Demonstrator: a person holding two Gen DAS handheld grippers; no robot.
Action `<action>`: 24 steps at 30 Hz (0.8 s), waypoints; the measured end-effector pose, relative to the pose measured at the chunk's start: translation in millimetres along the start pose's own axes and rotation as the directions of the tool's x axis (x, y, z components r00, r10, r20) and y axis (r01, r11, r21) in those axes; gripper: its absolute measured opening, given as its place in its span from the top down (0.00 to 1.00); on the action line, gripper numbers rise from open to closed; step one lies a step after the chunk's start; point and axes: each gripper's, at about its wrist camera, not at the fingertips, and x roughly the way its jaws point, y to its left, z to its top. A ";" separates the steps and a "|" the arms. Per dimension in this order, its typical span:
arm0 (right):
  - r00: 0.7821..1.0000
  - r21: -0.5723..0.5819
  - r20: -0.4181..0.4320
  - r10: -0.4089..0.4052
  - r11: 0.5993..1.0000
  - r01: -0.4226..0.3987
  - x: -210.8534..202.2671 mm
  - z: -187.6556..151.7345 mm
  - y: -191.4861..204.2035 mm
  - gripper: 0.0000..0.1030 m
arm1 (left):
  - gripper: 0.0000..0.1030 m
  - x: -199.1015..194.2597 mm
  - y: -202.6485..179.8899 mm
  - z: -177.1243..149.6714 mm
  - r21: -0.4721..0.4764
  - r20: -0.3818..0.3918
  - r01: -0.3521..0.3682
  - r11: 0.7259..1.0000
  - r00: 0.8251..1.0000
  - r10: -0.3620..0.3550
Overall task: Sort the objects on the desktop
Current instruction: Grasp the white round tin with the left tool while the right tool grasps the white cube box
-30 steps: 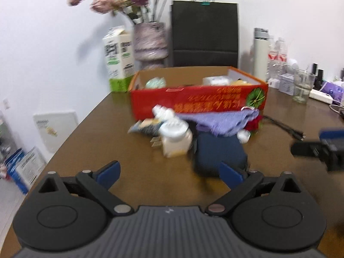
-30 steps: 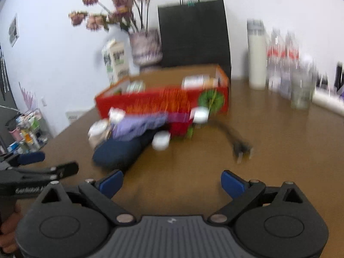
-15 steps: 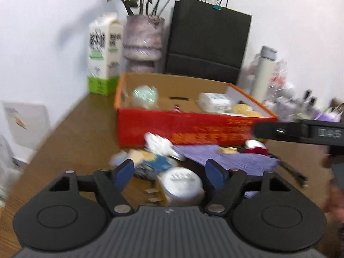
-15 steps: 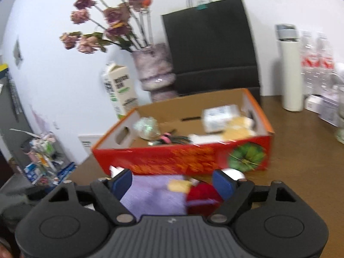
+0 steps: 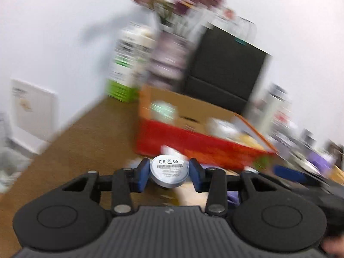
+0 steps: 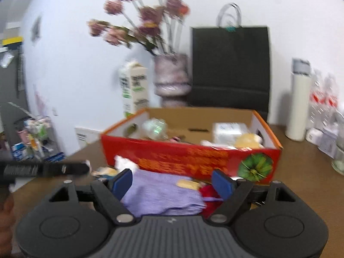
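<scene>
My left gripper (image 5: 169,173) is shut on a round silver-grey device (image 5: 169,172) with printed marks on its flat face, held above the brown table in front of the red cardboard box (image 5: 193,144). My right gripper (image 6: 172,182) is open over a purple cloth (image 6: 163,191), with a red item (image 6: 207,191) and a small yellow piece (image 6: 188,185) on the cloth between its fingers. The red box (image 6: 189,159) stands just beyond and holds several items. The left view is blurred.
Behind the box stand a milk carton (image 6: 134,90), a vase of dried flowers (image 6: 172,79) and a black paper bag (image 6: 230,66). A white flask (image 6: 298,101), bottles and a glass (image 6: 339,152) stand at the right. The left gripper shows at the left in the right wrist view (image 6: 43,168).
My left gripper closed on the round silver device and lifted it, tilting. My right gripper moved forward to the purple cloth by the box and stayed open.
</scene>
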 end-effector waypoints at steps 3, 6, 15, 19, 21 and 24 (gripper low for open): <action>0.999 -0.058 0.029 0.043 0.997 -0.041 -5.7 0.2 17.6 0.22 | 0.61 0.9 11.4 1.8 -0.033 0.000 -0.075 0.997 0.997 0.075; 0.990 -0.037 0.012 0.140 0.990 -0.139 -0.5 3.1 37.6 0.23 | 0.61 0.8 11.3 2.9 -0.033 0.016 -0.127 0.991 0.992 0.127; 0.958 -0.084 -0.286 0.033 0.995 -0.059 66.4 8.7 88.7 0.52 | 0.61 8.3 11.7 4.1 -0.001 0.016 -0.215 0.977 0.977 0.215; 0.948 -0.027 -0.314 0.041 0.998 -0.053 78.5 3.5 96.8 0.50 | 0.61 9.8 9.7 3.2 0.006 0.018 -0.213 0.977 0.977 0.212; 0.952 -0.036 -0.307 0.012 0.999 -0.025 75.8 3.7 102.3 0.50 | 0.61 9.1 10.6 2.4 -0.001 0.028 -0.216 0.976 0.976 0.216; 0.971 -0.002 -0.239 0.019 1.000 -0.020 50.7 11.3 101.0 0.50 | 0.60 16.4 12.2 2.0 0.001 0.010 -0.230 0.973 0.973 0.230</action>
